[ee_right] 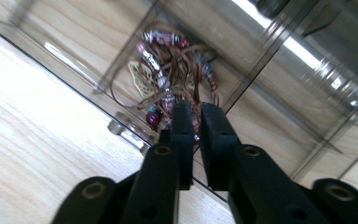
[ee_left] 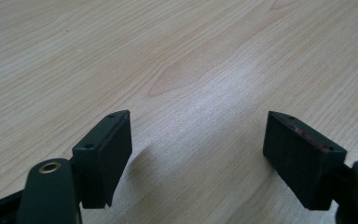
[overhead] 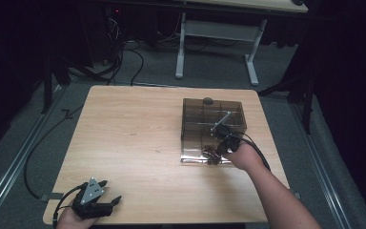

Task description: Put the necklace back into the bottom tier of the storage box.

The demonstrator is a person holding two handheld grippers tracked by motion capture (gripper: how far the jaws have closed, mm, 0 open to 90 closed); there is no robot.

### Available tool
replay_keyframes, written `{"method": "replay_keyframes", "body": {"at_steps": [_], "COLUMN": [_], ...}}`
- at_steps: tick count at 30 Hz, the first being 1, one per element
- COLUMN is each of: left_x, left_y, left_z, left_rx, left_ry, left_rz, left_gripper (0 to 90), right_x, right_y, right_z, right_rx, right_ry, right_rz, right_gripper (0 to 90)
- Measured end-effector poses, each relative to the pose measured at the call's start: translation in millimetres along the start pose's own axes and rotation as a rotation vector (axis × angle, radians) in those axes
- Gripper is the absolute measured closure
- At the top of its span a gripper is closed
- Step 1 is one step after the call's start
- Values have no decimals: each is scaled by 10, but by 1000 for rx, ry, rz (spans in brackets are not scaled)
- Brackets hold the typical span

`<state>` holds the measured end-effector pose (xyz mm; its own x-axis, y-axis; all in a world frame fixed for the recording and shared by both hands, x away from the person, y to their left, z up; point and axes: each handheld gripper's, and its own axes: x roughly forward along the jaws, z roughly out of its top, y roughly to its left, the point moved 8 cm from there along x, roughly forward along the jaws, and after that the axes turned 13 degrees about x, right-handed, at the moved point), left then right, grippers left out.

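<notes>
A smoky clear plastic box (overhead: 190, 119) with compartments stands on the right half of the wooden table (overhead: 133, 143). In its near compartment lies a tangle of beaded jewellery (overhead: 211, 153) on brown cords (ee_right: 168, 70), with red and pink beads and a pale leaf charm. My right gripper (overhead: 218, 150) reaches into that compartment from the near side. Its jaws (ee_right: 196, 109) are almost together, pinching the cords at the tangle's near edge. My left gripper (overhead: 113, 190) rests at the table's near left corner, wide open over bare wood (ee_left: 198, 135).
A grey metal rod (overhead: 220, 120) lies slanted in the box, and a dark round knob (overhead: 208, 100) sits on its far rim. The box wall (ee_right: 270, 46) rises close around my right gripper. Beyond the table stand a white desk frame (overhead: 217, 33) and floor cables (overhead: 124, 52).
</notes>
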<state>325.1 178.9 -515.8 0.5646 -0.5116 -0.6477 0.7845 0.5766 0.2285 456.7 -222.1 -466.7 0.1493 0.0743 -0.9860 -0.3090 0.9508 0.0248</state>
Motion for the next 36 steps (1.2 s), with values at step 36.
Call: {"method": "replay_keyframes", "body": {"at_steps": [36], "left_x": [-6], "left_y": [3], "left_z": [0], "left_rx": [-7], "left_ry": [-8], "left_rz": [7], "left_gripper": [240], "right_x": [-67], "right_y": [19], "right_z": [-556], "right_rx": [5], "right_ry": [-28], "right_rz": [61], "right_gripper": [759]}}
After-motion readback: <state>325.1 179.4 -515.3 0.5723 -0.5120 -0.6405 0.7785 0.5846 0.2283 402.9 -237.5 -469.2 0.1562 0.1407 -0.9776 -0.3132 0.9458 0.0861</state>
